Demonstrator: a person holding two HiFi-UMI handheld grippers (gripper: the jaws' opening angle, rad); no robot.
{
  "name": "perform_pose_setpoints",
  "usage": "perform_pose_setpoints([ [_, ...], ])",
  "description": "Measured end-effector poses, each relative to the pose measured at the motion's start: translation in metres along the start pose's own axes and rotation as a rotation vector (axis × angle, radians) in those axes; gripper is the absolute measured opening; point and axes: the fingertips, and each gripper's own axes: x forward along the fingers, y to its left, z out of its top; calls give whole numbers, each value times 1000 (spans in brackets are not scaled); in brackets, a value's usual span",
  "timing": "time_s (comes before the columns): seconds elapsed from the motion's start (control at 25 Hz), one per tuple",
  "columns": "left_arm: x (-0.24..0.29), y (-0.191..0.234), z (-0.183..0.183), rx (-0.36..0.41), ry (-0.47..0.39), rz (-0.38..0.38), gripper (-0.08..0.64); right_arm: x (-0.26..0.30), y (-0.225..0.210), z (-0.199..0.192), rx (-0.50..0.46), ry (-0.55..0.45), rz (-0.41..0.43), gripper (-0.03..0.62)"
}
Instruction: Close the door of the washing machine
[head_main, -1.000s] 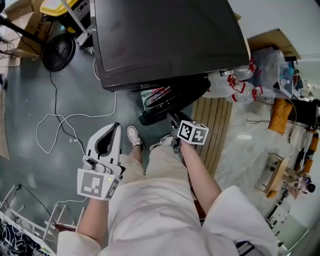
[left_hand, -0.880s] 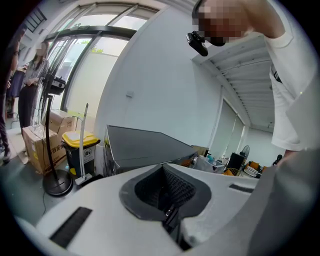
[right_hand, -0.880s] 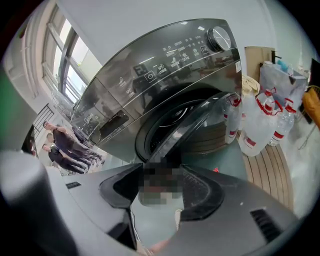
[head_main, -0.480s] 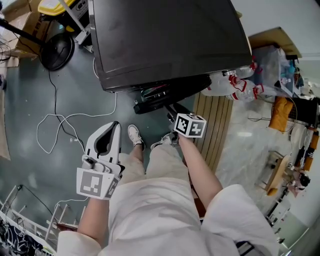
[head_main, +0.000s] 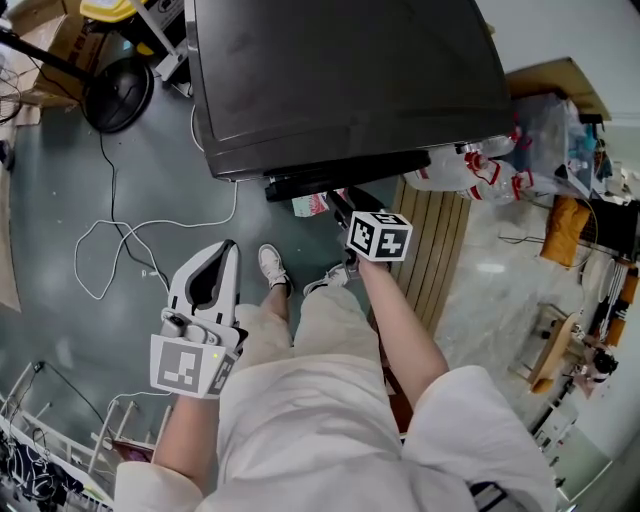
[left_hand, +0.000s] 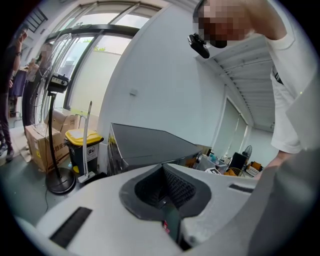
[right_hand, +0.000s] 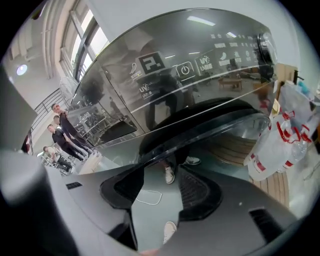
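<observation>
Since the earlier frames the door (head_main: 325, 186) has swung from jutting well out to lying almost flat against the washing machine (head_main: 340, 80) at upper centre of the head view. The right gripper (head_main: 338, 203) has followed it inward. Its jaws stand partly apart with nothing between them, tips just beside the door. By my reading the closing is nearly done and only a last push to latch remains. The left gripper (head_main: 229, 250) hangs at lower left, jaws together, empty. Count: one machine, one door, two grippers.
</observation>
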Motion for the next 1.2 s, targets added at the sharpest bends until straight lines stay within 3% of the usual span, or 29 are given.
perform_pose_setpoints([
  [0.72,-5,-14,-1,30,3,-10,6,7,0,13,-39,-26,-24,208],
  [0.76,-5,-18,1,38,1,-13,6,4,-3,13,-54,-25,-42,185],
  [0.8,-4,-23,4,46,-2,-16,6,0,-7,14,-69,-28,-66,92],
  [0.84,-2,-29,7,53,-7,-20,6,-6,-11,17,-78,-37,-82,54],
  [1.2,11,-94,37,129,-42,-80,6,-91,-53,33,-8,-142,-85,24],
])
